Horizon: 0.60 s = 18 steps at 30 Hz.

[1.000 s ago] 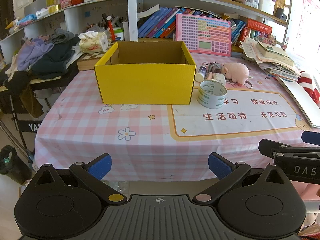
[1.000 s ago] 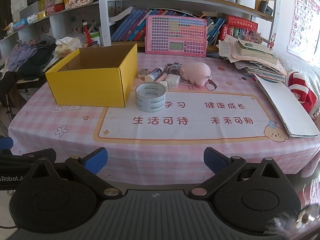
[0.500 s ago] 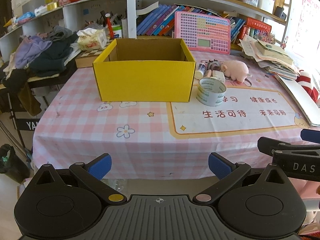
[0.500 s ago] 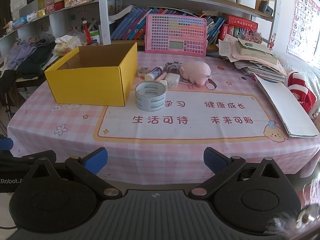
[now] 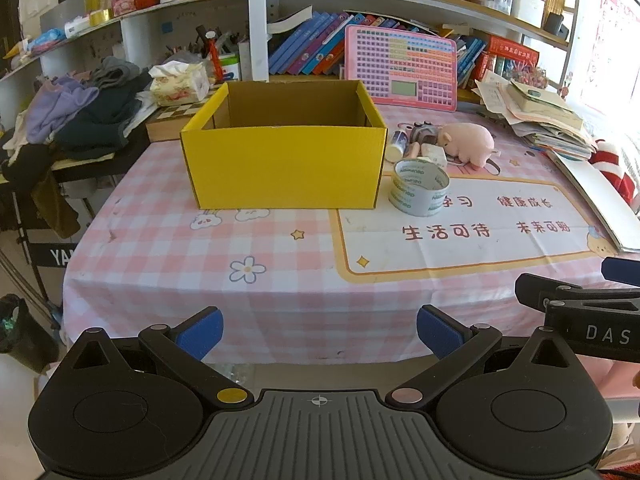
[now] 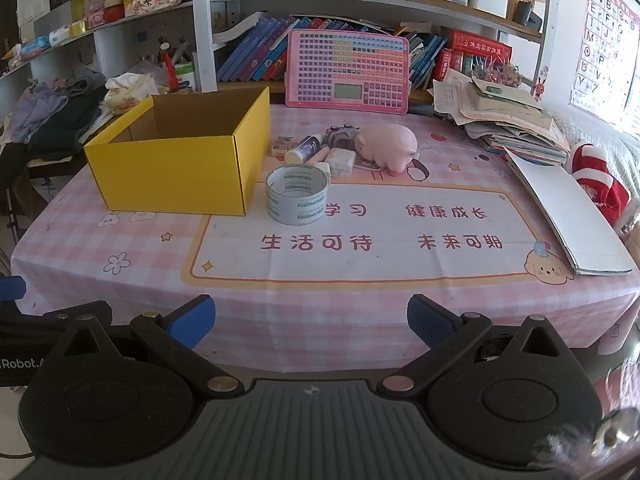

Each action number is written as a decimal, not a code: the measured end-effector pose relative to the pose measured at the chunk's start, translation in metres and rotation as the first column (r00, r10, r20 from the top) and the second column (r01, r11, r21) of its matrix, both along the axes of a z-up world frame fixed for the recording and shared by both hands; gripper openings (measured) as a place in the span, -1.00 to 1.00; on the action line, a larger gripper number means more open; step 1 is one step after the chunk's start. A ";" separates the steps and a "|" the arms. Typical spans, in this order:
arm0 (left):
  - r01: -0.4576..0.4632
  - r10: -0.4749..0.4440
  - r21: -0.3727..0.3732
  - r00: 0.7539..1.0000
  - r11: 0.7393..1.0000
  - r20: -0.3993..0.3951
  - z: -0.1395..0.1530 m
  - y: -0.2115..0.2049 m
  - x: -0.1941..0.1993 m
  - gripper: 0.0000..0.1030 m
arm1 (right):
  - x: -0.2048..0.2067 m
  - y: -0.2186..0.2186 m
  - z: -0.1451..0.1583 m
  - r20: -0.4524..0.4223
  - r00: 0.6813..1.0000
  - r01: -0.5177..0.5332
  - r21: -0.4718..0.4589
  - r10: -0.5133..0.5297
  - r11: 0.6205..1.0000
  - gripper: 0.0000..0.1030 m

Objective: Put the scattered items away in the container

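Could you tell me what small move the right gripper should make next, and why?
Probably ease the right gripper forward toward the tape roll. Both it and the left gripper are open, empty and at the near table edge. The yellow box looks empty, and the roll is the nearest loose item, just right of the box, ahead of the pink pig toy.

I'm in a home study room: bookshelves (image 6: 360,52) crammed with books at twelve o'clock, an alphabet poster (image 6: 604,44) at two, heaped clothes (image 5: 76,120) at ten, a cartoon tablecloth (image 6: 360,264) below.
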<state>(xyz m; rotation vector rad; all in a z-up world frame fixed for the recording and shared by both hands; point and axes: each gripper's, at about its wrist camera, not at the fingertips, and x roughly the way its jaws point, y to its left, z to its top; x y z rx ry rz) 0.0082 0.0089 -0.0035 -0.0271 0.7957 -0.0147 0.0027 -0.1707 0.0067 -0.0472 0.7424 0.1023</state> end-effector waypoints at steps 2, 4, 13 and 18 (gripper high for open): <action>0.000 0.000 0.000 1.000 1.000 0.000 0.000 0.000 0.000 1.00 | -0.001 0.000 0.001 0.001 1.000 0.001 -0.001 -0.001 1.000 1.00; 0.000 0.000 0.001 1.000 1.000 -0.001 0.000 0.000 0.000 1.00 | 0.000 0.000 0.001 0.000 1.000 0.000 -0.002 0.000 1.000 1.00; 0.015 -0.015 0.023 1.000 1.000 0.011 0.001 -0.002 -0.002 1.00 | -0.001 0.003 -0.001 -0.004 1.000 0.010 -0.008 -0.010 1.000 1.00; 0.017 -0.017 0.020 1.000 1.000 0.013 0.001 0.000 -0.001 1.00 | -0.001 0.006 0.000 -0.001 1.000 0.015 -0.013 -0.015 1.000 1.00</action>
